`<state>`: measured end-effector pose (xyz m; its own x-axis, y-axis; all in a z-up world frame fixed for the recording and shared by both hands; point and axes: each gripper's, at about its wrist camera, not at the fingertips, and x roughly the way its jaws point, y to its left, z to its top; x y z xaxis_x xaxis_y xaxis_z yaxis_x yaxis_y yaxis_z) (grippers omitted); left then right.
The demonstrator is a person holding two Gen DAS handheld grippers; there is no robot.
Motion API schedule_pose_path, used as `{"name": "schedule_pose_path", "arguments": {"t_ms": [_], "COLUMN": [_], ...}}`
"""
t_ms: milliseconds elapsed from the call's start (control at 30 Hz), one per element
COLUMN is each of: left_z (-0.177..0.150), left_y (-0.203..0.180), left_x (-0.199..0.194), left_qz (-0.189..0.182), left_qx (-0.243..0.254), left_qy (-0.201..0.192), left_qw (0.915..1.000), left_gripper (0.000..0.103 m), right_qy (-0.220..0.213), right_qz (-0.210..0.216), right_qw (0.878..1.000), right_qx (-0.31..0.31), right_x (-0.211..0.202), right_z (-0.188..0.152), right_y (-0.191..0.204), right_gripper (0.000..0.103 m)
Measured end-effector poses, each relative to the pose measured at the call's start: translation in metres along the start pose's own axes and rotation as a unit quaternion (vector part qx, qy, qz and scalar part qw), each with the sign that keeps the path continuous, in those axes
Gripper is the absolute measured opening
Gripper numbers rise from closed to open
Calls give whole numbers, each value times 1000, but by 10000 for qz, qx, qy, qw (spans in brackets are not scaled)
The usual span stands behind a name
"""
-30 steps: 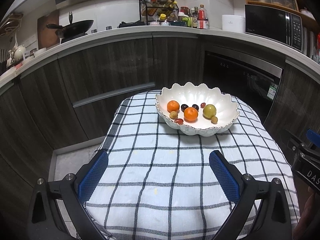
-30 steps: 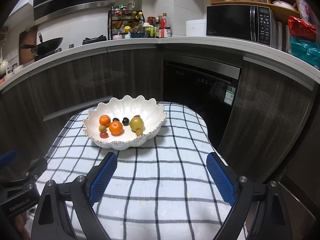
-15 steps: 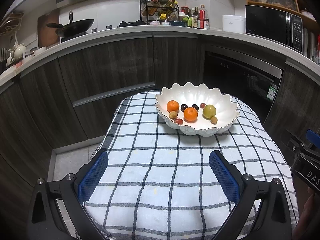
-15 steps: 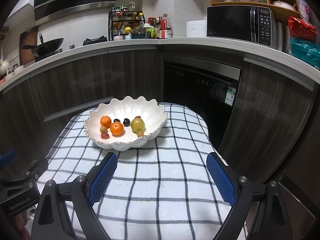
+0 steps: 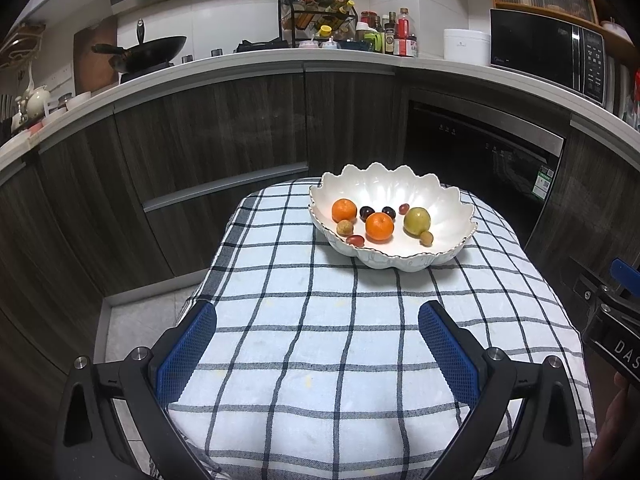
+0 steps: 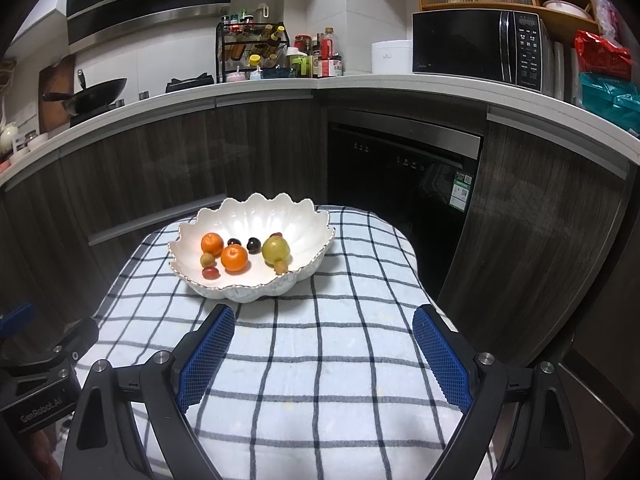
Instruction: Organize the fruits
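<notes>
Basically nothing has changed: both hand-held grippers, left [image 5: 318, 338] and right [image 6: 324, 340], still hang wide open and empty, lower frame; fruit sits untouched in the bowl [image 5: 448, 200]. Looks finished, or not started.

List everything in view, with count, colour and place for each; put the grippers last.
Scalloped white ceramic bowl: 1, white with gilt rim, far end of the table.
Checked cotton tablecloth: 1, white with dark lines, covering the table.
Round orange mandarins: 2, orange, left half of the bowl.
Yellow-green round fruit: 1, right of centre in the bowl.
Dark purple grapes: 2, behind the front mandarin.
Small tan round fruits: 2, one at the left, one in front of the green fruit.
Small red oval fruits: 2, one front left, one at the back.
Black microwave oven: 1, on the counter, right.
Black wok: 1, counter, left.
Left gripper: open, empty.
Right gripper: open, empty.
</notes>
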<state>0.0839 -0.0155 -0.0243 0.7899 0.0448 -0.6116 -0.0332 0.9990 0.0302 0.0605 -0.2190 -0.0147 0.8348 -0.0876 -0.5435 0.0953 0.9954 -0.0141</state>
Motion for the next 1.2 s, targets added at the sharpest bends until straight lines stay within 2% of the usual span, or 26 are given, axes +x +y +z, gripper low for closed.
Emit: {"name": "schedule_pose_path", "arguments": {"t_ms": [1200], "left_z": [-2], "left_y": [1], "left_x": [3], "left_qz": [-48], "left_qx": [-87], "left_qy": [90], "left_qw": [9999], "left_gripper": [103], "right_qy": [35], "right_qz": [2], "right_qw": [10000], "right_qx": [56], "right_x": [4], "right_z": [-4], "right_y": [-3], "right_gripper": [92]}}
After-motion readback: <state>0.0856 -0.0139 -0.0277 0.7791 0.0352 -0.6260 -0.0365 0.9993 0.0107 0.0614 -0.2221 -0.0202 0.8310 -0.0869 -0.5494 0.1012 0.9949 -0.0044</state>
